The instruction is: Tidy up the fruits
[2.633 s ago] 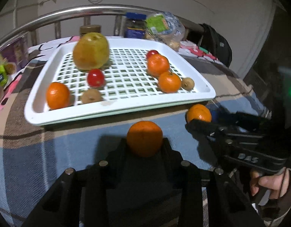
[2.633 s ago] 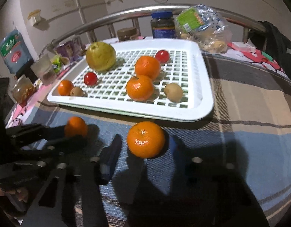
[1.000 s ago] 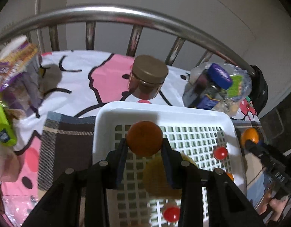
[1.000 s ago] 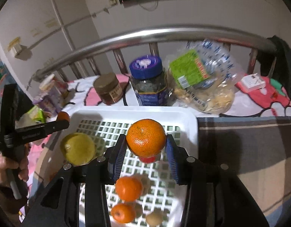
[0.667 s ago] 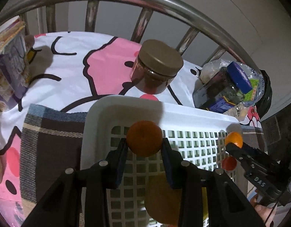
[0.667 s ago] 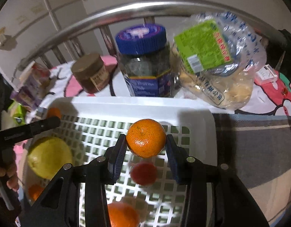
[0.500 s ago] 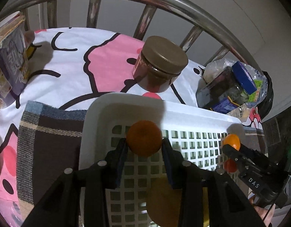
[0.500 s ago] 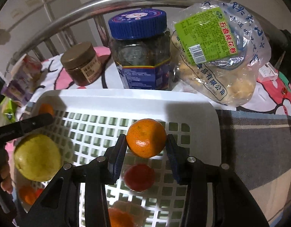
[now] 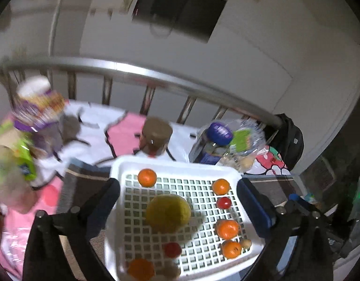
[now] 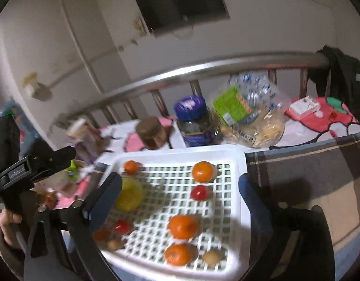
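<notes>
The white slotted tray [image 9: 170,165] holds several fruits. An orange [image 9: 147,177] lies at its far left corner and another orange [image 9: 221,186] at its far right. A big yellow pear [image 9: 168,212] lies in the middle, with small red fruits and more oranges nearer me. My left gripper [image 9: 178,202] is open and empty, above the tray. My right gripper [image 10: 180,197] is open and empty, also above the tray [image 10: 234,151]. In the right wrist view the two far oranges [image 10: 131,166] [image 10: 203,171] lie in the tray, and the left gripper's body shows at the left edge.
Behind the tray stand a brown-lidded jar [image 9: 156,138], a blue-lidded jar [image 10: 194,124] and a bag of food [image 10: 248,114]. A steel rail [image 9: 156,75] runs along the back. Snack packs [image 9: 37,114] lie at the left. A plaid cloth [image 10: 309,164] covers the table.
Both grippers have opened and let go of their oranges, which now lie at the tray's far corners. Both grippers have pulled back and up from the tray.
</notes>
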Demonstrator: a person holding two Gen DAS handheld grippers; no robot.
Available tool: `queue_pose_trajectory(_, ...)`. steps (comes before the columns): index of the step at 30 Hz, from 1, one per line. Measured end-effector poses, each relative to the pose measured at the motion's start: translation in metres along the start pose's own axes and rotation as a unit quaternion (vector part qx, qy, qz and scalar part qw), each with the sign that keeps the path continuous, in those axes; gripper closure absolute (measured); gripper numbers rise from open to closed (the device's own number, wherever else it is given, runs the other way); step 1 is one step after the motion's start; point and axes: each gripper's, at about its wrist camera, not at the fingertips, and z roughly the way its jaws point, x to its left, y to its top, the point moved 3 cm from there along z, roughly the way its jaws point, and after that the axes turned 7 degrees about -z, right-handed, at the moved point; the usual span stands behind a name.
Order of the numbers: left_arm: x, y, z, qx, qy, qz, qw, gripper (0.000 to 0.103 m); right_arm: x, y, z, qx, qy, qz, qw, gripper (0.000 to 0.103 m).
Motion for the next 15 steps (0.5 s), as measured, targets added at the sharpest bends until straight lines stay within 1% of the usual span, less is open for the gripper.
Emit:
queue_pose_trajectory(2, -0.01, -0.011, -0.03, -0.032, 0.001, 0.02, 0.9993, 0.0, 0.008, -0.006, -0.021, -0.016, 0.003, -0.006, 1.0, 0.0)
queue_pose_trajectory(4, -0.019, -0.026, -0.055, -0.047, 0.005, 0.043, 0.9979, 0.0, 0.019, -0.017, -0.045, -0.035, 0.008, -0.014, 0.999, 0.0)
queue_pose_trajectory(5, -0.021, -0.035, -0.067, -0.055, 0.005, 0.049, 0.9973, 0.0, 0.026, -0.025, -0.059, -0.045, 0.009, -0.022, 0.999, 0.0)
queue_pose_trajectory(7, -0.021, -0.053, -0.087, -0.066, 0.007, 0.055, 0.9963, 0.0, 0.036, -0.036, -0.074, -0.056, 0.007, -0.035, 0.998, 0.0)
queue_pose_trajectory(11, -0.021, -0.089, -0.111, -0.065, 0.007, 0.058, 0.9961, 0.0, 0.053, -0.063, -0.103, -0.075, 0.011, -0.055, 0.996, 0.0)
queue_pose_trajectory(15, -0.021, -0.123, -0.117, -0.057, 0.009, 0.078, 0.9953, 0.0, 0.064, -0.091, -0.118, -0.086, -0.009, -0.077, 0.993, 0.0)
